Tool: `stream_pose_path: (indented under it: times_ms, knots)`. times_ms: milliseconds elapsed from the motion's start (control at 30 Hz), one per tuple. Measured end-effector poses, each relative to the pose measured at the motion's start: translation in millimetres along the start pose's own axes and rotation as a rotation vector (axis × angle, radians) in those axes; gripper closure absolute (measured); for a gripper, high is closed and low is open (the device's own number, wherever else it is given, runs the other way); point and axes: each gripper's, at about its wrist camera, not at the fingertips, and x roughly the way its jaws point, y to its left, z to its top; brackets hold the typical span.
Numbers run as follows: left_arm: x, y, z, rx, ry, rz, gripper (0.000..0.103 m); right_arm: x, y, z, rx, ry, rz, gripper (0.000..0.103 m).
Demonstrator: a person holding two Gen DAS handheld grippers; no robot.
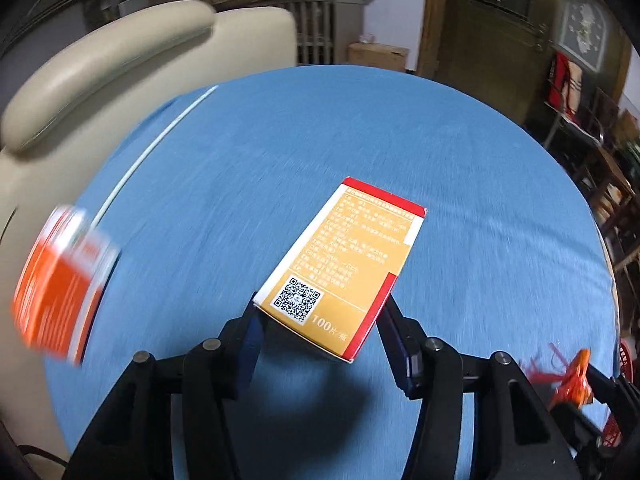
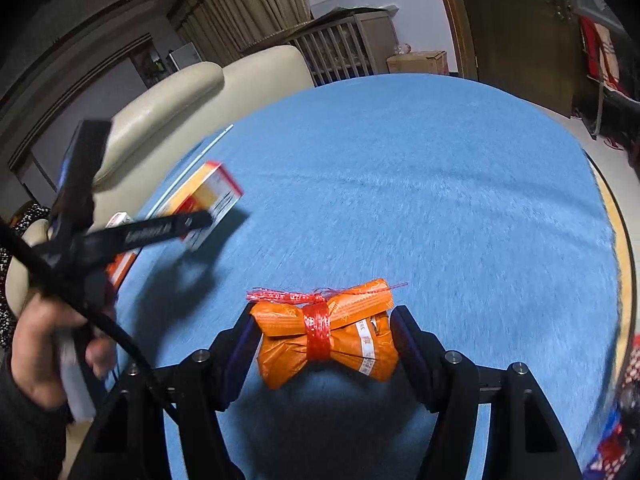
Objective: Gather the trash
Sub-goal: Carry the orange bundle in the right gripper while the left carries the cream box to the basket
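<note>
L tongs (image 1: 320, 320) clamped on a yellow-and-red medicine box (image 1: 340, 268), pads pressing its near end from both sides; box lifted off the table (image 1: 360, 128), tilted, far end pointing up-right, QR code and printed text on its top face, shadow on the blue cloth under it. R tongs (image 2: 326, 340) clamped on an orange wrapper bundle (image 2: 324, 336), rolled plastic tied round the middle w/ red string (image 2: 318, 328), loose red ends sticking out top-left; bundle sits between the two pads, both touching it. In L wrist view, an orange-and-white box (image 1: 60, 288) is at far left near the table edge, badly blurred, can't tell if it rests flat. A thin white stick (image 1: 152, 152) lies along the left rim of the table. R wrist view shows the L tool from the side at left, a person's hand (image 2: 52, 344) gripping its handle, black cable crossing in front; the yellow-and-red box shows beyond it, above the cloth near the left table edge. Orange-and-white box partly hidden behind that tool. Beige leather sofa (image 1: 100, 80) just behind the table on the left. Further back: a cardboard box (image 2: 418, 62) on the floor by a slatted cabinet, dark wooden door on the right. Both views motion-blurred at the edges.
</note>
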Motion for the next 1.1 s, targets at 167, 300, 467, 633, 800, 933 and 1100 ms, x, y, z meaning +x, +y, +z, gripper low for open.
stream_pose_path:
  times_ms: [167, 300, 467, 633, 800, 933, 1100]
  knots:
    - [-34, -3, -44, -0.038, -0.006, 0.028, 0.046, -24, 6, -24, 0.005, -0.022, 0.012, 0.034]
    - [-50, -12, -62, -0.05, -0.015, 0.026, 0.046, -48, 9, -38, -0.001, -0.044, 0.006, 0.034]
    - [-65, -21, -73, -0.055, -0.026, 0.014, 0.046, -75, 8, -47, -0.001, -0.084, -0.011, 0.034]
    - [-80, -26, -85, -0.041, -0.048, 0.012, 0.046, -93, 7, -52, 0.003, -0.115, -0.021, 0.034]
    - [-91, -29, -91, -0.029, -0.066, 0.012, 0.046, -99, 9, -53, 0.003, -0.127, -0.02, 0.034]
    - [-97, -29, -95, -0.029, -0.073, 0.012, 0.046, -106, 12, -56, -0.007, -0.138, -0.018, 0.034]
    - [-102, -32, -98, -0.028, -0.075, 0.011, 0.046, -112, 10, -58, -0.01, -0.146, -0.019, 0.034]
